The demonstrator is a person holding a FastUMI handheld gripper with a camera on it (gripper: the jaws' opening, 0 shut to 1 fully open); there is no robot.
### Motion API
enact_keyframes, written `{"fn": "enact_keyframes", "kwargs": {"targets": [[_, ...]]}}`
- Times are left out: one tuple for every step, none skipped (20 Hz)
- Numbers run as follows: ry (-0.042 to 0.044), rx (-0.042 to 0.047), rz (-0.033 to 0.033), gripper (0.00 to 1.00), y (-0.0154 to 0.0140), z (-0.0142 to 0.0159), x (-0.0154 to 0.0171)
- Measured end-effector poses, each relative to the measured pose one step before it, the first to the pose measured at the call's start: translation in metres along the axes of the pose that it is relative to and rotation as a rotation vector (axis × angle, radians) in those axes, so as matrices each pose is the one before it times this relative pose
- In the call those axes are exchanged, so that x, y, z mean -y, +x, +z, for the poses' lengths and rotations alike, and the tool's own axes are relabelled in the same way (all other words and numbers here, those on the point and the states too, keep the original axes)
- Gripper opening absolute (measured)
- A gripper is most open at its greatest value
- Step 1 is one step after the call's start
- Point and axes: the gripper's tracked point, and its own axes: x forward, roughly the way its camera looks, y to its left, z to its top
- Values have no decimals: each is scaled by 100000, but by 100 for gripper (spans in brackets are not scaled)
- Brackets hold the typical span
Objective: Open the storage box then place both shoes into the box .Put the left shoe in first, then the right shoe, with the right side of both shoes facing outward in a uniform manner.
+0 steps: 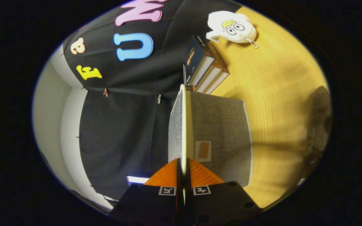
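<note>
Gripper view is showing the gripper pinching the thin pale edge of the lid of the grey fabric storage box, both fingers pressing on it. Beyond the box, books and a white plush toy are lying on the wooden table.

A white plush toy lay on the wooden table, far beyond the tongs; three books stood nearer, side by side, against the black cloth wall.
</note>
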Motion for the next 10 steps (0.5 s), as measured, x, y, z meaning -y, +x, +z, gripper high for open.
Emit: {"fn": "enact_keyframes", "kwargs": {"targets": [[-2246,1399,-819,5,25,21,-1038],[-2386,1137,-463,5,-48,-74,-1261],[-2827,1111,199,5,264,-41,-1633],[-2548,831,-353,6,307,-111,-1613],[-2856,569,-211,6,630,-120,-1531],[-3011,804,-263,6,751,-86,-1643],[-2617,-2,17,6,988,-192,-1544],[-2376,-445,102,6,1071,-415,-1553],[-2408,-1016,277,6,1207,-530,-1428],[-2131,-953,173,7,1187,-360,-1503]]}}
